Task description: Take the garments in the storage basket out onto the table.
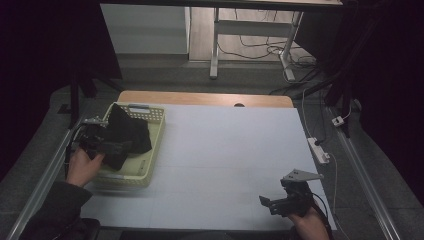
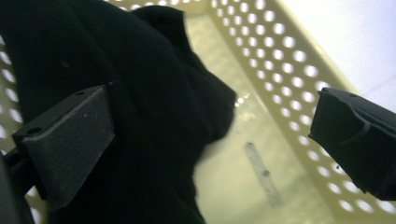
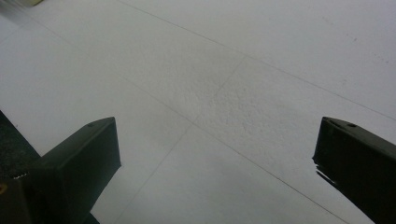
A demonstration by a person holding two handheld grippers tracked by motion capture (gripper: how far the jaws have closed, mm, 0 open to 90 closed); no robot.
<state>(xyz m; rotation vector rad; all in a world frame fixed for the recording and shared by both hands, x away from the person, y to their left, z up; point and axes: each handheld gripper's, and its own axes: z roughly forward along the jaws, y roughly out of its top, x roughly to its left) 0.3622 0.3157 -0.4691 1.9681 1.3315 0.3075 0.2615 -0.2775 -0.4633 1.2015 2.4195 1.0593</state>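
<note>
- Hiding much of the basket (image 1: 156,131) floor, a black cloth (image 1: 129,132) lies heaped inside, one corner draped over the rim toward 11 o'clock.
- Cloth folds are hard to make out in the dim light.
- Left gripper (image 2: 212,135) reaches into the basket at 9 o'clock, jaws spread, one against the cloth.
- Right gripper (image 1: 267,202) hovers at 5 o'clock over the white table (image 1: 230,145), jaws spread, pinching nothing.
</note>
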